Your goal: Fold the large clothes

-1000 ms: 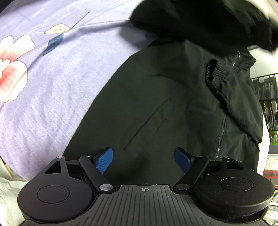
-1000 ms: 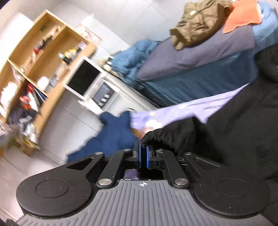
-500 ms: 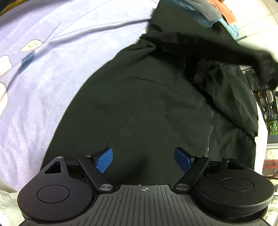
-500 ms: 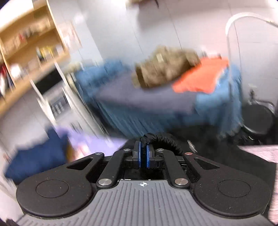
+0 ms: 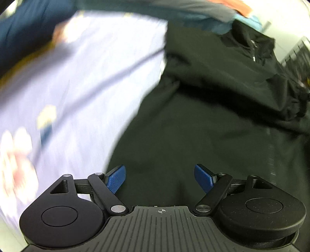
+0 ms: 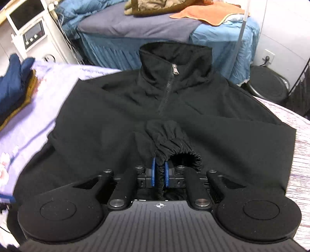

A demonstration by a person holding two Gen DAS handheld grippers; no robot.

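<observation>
A black zip jacket point(image 6: 222, 135) lies flat, front up, on a lilac floral sheet point(image 6: 64, 81), with its collar point(image 6: 175, 56) at the far end. My right gripper point(image 6: 159, 172) hovers low over the jacket's middle. The elastic sleeve cuff point(image 6: 174, 143) is pinched between its blue pads, and the jaws are opening slightly. The sleeve lies folded across the chest. In the left wrist view my left gripper point(image 5: 159, 178) stands open and empty above the jacket's body point(image 5: 193, 126), close to its left edge beside the sheet point(image 5: 87, 77).
Beyond the collar stands a second bed point(image 6: 135, 29) in blue covers, carrying an olive garment point(image 6: 158, 7) and an orange cloth point(image 6: 205, 15). A white machine point(image 6: 33, 34) is at far left. Folded navy clothes point(image 6: 13, 81) sit on the sheet's left; a black stool point(image 6: 269, 85) is right.
My right gripper swung from facing the room down over the jacket, carrying the cuff across onto the chest; its pads now stand a little apart. My left gripper shifted over the jacket, staying open.
</observation>
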